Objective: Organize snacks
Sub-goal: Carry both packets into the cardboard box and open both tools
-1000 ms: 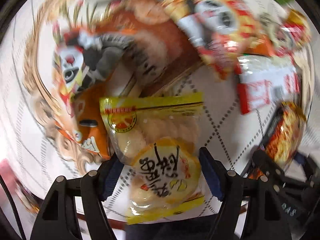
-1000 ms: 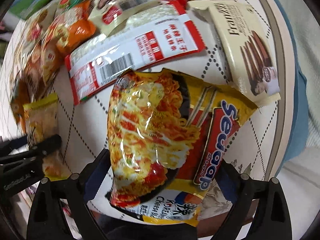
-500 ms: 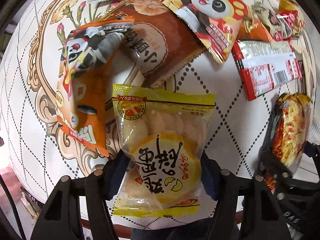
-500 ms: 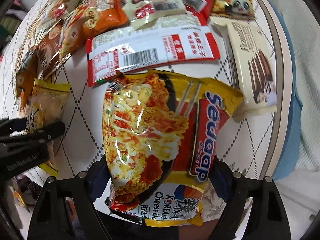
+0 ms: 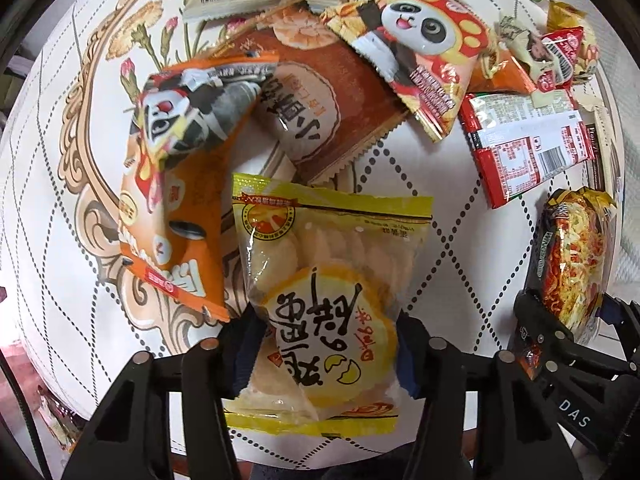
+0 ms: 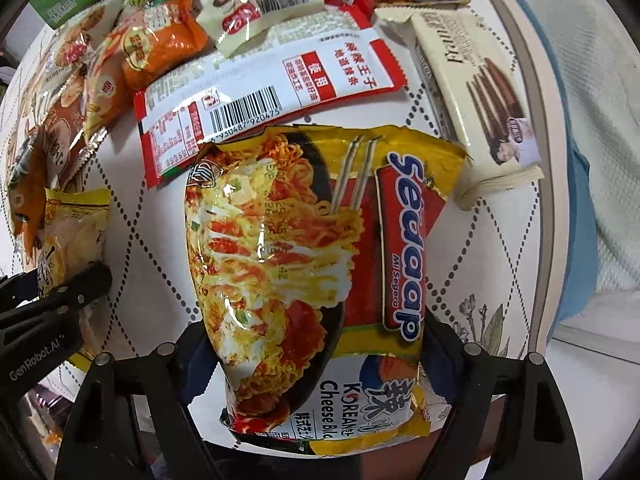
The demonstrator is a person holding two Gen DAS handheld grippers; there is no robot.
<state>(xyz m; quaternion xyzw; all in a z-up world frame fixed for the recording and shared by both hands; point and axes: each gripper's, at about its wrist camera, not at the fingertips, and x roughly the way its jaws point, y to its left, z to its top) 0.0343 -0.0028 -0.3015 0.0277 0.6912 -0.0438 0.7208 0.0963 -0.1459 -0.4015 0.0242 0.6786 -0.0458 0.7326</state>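
Pointing straight down at the tabletop (image 5: 448, 216), the left gripper (image 5: 328, 354) was seen straddling a yellow rice cracker bag (image 5: 324, 292). Its jaws were closing, and the blue pads of its fingers (image 5: 246, 346) were pressed against both sides of the bag's lower half, so the bag was gripped. The bag was seen near the front edge of the round, quilted white tabletop, with its sealed top overlapping the edge of a brown biscuit packet (image 5: 316, 108) and an orange panda-mask bag (image 5: 176, 184) just beside it on the left. Further back, a red panda chip bag (image 5: 424, 64) and a red-and-white packet (image 5: 528, 148) were spread among other snacks.

In the right wrist view, the right gripper (image 6: 316, 354) was likewise directed downward, over a Sedaap instant noodle pack (image 6: 304, 260). Its jaws were closing too, and its fingers (image 6: 440, 356) were set against the two long sides of the pack near its lower end, with the wrapper pinched between them. The noodle pack was seen lying near the tabletop's front edge, its upper end partly covering the red-and-white packet (image 6: 260, 92), and a cream wafer stick box (image 6: 480, 92) was seen just beside its upper right corner. The yellow bag and the left gripper were visible at the left edge of this view.
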